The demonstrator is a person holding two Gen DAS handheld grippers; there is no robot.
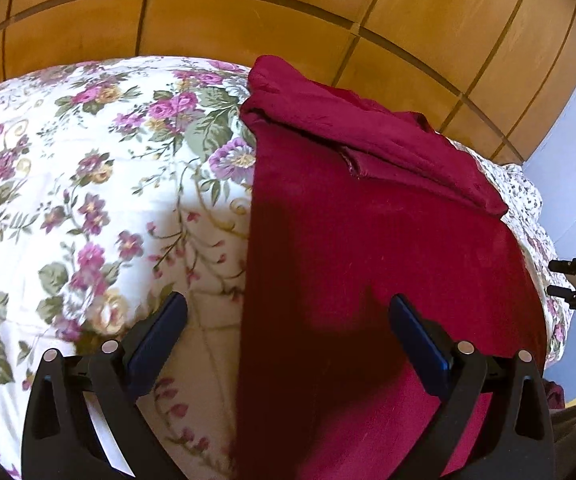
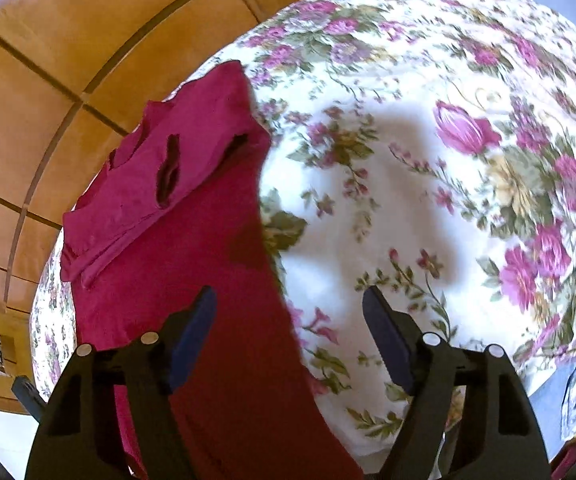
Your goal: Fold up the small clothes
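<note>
A dark red garment (image 1: 368,220) lies flat on a flowered bedspread (image 1: 87,160), its far end folded back over itself in a thick band near the edge of the bed. Its long straight edge runs toward both cameras. The left gripper (image 1: 288,320) hangs above the near part of the cloth with its blue-padded fingers (image 1: 159,336) spread wide, nothing pinched between them. The right gripper (image 2: 290,320) hovers over the garment's other long edge, jaws likewise apart and empty. Wooden cabinet doors (image 1: 247,12) stand behind the bed.
</note>
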